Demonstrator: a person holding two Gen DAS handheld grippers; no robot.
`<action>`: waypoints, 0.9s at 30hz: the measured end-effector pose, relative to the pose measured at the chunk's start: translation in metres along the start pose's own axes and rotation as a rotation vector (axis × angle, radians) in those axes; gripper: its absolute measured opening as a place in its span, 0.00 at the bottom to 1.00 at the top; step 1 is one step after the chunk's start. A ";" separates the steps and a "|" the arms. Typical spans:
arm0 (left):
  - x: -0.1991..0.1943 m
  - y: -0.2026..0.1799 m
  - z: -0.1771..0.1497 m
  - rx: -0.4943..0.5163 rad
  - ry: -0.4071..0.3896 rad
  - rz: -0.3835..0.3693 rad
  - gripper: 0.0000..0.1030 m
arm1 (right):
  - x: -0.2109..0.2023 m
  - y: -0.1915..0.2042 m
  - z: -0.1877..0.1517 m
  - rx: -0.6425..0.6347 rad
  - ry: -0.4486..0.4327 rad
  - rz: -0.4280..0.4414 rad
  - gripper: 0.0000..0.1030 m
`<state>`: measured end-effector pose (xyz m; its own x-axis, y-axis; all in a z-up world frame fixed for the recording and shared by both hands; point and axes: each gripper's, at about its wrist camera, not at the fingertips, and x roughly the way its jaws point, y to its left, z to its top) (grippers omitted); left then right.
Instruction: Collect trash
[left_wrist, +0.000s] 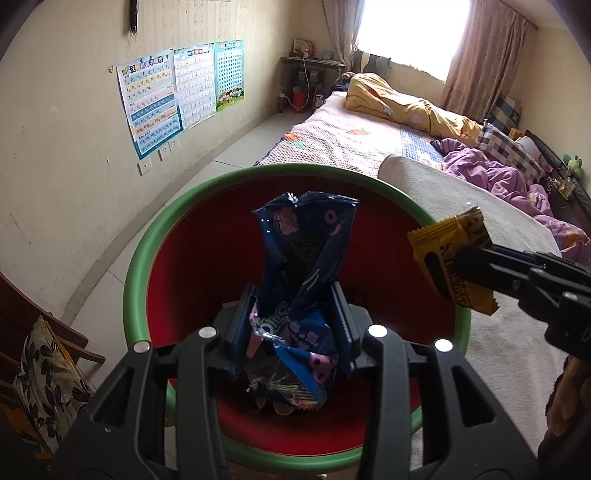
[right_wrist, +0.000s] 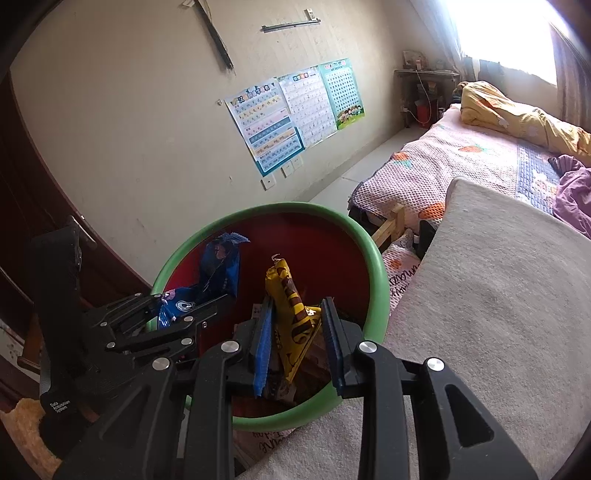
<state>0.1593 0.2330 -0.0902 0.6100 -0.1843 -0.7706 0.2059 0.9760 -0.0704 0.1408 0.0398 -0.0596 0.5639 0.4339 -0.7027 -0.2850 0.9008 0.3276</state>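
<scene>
Both grippers over the bin (left_wrist: 147, 236): left gripper (left_wrist: 293, 317) pinching blue wrapper (left_wrist: 306, 251), right gripper (right_wrist: 295, 332) pinching yellow wrapper (right_wrist: 291, 314). Spread fingers only w/ wrappers inside the rim, not at its edge.

Both wrist views look down, close, into 1 shared bin (left_wrist: 147, 240).

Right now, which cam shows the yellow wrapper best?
Right wrist view: the yellow wrapper sits centred between the right tool's pads, above the red bin, print facing the lens. The left wrist view has it off to the right, seen whole but smaller, with the tool's tip clamped across its lower half.
</scene>
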 end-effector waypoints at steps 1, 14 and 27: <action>0.001 0.000 0.000 -0.002 0.003 0.002 0.37 | 0.001 0.001 0.002 -0.004 -0.001 0.002 0.26; 0.009 0.001 -0.002 -0.005 0.013 0.065 0.58 | 0.010 0.010 0.015 -0.029 -0.007 0.030 0.43; -0.020 -0.028 -0.009 -0.068 -0.083 0.105 0.88 | -0.053 -0.027 -0.007 0.022 -0.115 -0.021 0.92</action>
<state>0.1348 0.2105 -0.0783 0.6875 -0.0867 -0.7210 0.0868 0.9955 -0.0369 0.1129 -0.0074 -0.0358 0.6553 0.4125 -0.6328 -0.2557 0.9094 0.3280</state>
